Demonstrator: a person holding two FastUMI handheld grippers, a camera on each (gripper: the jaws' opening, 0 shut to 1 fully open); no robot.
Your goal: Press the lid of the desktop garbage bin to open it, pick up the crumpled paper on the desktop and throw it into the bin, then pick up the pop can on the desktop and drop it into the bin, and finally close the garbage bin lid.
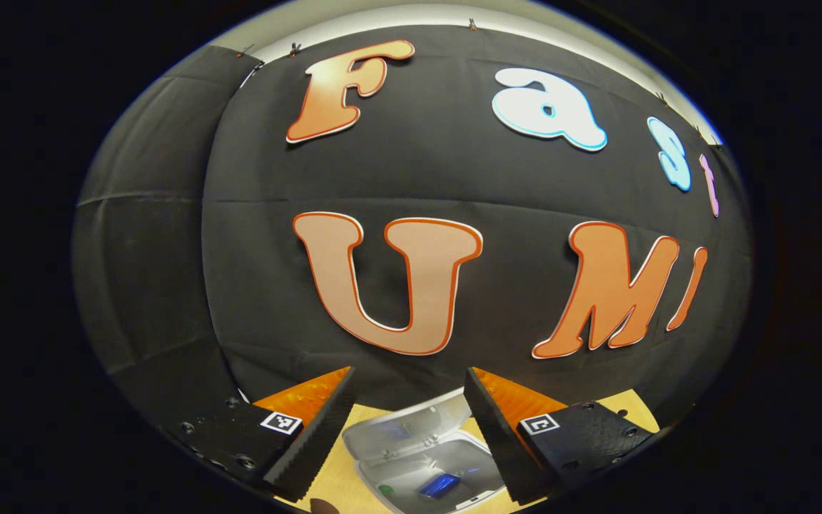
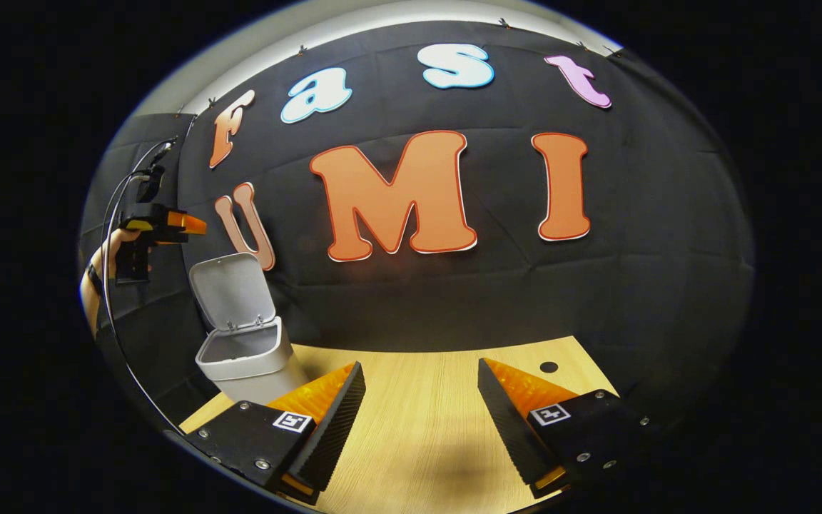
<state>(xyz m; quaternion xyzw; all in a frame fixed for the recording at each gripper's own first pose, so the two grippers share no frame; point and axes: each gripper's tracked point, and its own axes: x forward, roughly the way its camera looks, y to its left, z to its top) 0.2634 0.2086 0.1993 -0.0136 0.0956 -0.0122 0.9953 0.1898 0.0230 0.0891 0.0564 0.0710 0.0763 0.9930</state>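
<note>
Below the left tongs (image 1: 409,428), spread wide and empty, the bin (image 1: 425,457) stands with lid (image 1: 405,427) up and can (image 1: 439,485) inside. Right tongs (image 2: 422,421) gape over bare bench (image 2: 425,385), bin at 10 o'clock. Pushing the lid off-centre could tip the bin.

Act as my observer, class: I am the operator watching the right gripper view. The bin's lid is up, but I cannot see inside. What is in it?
Observer: The left gripper view looks down into the bin; a blue can-like object lies at its bottom.
Operator: Is the left gripper holding anything?
Observer: No. The left gripper has its jaws open above the bin, with nothing between them.
Operator: Is the paper in there?
Observer: I cannot tell. Beside the blue object there is a small green spot.
</note>
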